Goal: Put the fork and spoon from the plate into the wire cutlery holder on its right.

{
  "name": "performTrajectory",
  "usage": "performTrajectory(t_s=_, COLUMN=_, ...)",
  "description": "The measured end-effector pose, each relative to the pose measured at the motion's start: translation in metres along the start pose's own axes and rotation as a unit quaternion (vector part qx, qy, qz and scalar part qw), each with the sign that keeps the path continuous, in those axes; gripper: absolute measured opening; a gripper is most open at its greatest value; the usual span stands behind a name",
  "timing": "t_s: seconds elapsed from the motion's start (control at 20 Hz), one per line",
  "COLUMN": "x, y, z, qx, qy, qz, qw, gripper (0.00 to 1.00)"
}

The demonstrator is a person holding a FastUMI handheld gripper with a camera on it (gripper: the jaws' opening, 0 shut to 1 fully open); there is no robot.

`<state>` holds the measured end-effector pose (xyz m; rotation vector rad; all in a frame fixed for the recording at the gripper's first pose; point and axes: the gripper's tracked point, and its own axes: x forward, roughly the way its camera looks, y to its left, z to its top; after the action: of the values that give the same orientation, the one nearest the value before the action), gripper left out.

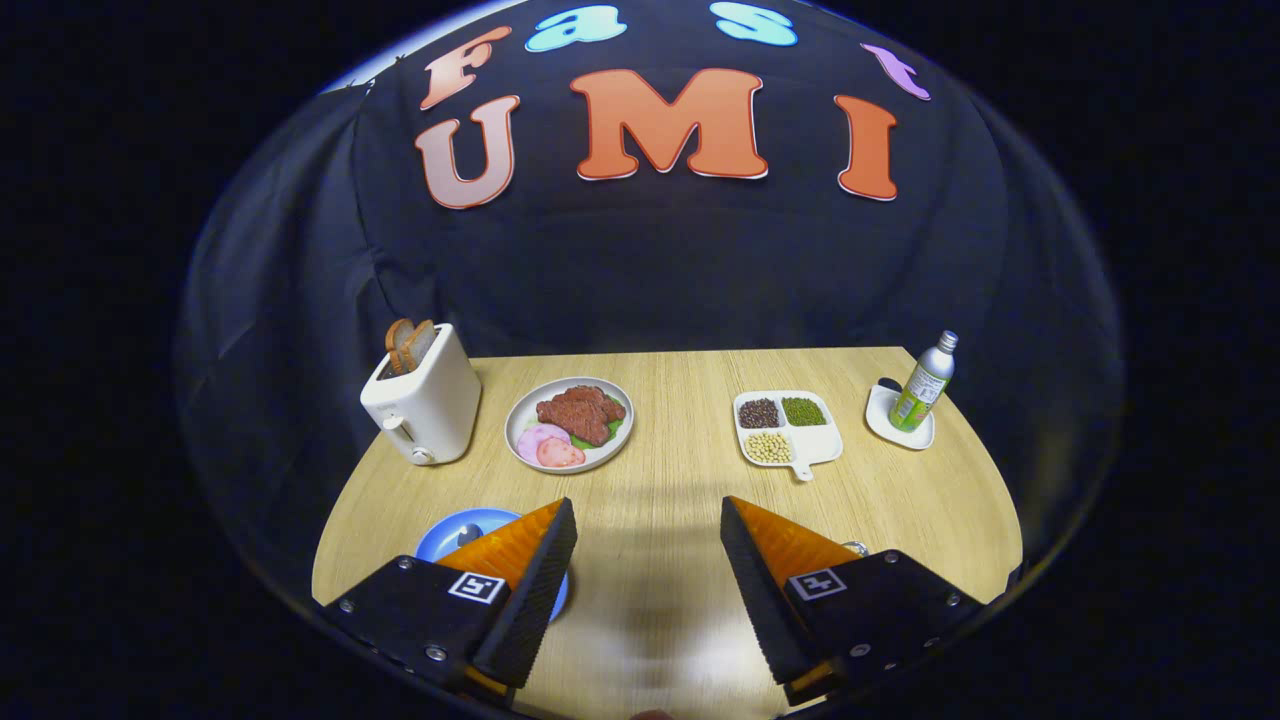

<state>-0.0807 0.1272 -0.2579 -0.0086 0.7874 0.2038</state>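
Gripper (648, 590) fingers are hanging wide open w/ nothing held, aiming over bare desk (680, 480), since the blue plate (450, 535) w/ spoon (470, 533) is sitting near-left, half behind the left finger, prob. next target.

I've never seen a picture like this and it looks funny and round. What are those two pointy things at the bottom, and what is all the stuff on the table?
The two pointy things are the fingers of a gripper, a grabbing tool a person holds. The camera rides on it, looking forward. The fingers are open and hold nothing; bare table lies between them. Behind one finger peeks a blue plate with a spoon on it. Farther off stand a toaster with bread, a plate of meat, a tray of beans, and a bottle on a small dish.
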Motion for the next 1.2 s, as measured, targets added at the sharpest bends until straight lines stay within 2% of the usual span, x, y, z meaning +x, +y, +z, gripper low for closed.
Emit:
performTrajectory(t_s=0.2, x=-0.003, y=0.042, z=0.001, qx=-0.023, qy=-0.049, qz=0.010, qw=0.999, gripper=0.87)
performTrajectory(t_s=0.35, x=0.002, y=0.079, z=-0.009, qx=-0.036, qy=-0.053, qz=0.030, qw=0.997, gripper=0.87)
performTrajectory(t_s=0.75, x=0.022, y=0.159, z=-0.084, qx=-0.046, qy=0.044, qz=0.083, qw=0.995, gripper=0.87)
performTrajectory(t_s=1.0, x=0.035, y=0.182, z=-0.141, qx=-0.049, qy=0.107, qz=0.090, qw=0.989, gripper=0.88)
performTrajectory(t_s=1.2, x=0.042, y=0.188, z=-0.181, qx=-0.064, qy=0.143, qz=0.085, qw=0.984, gripper=0.82)
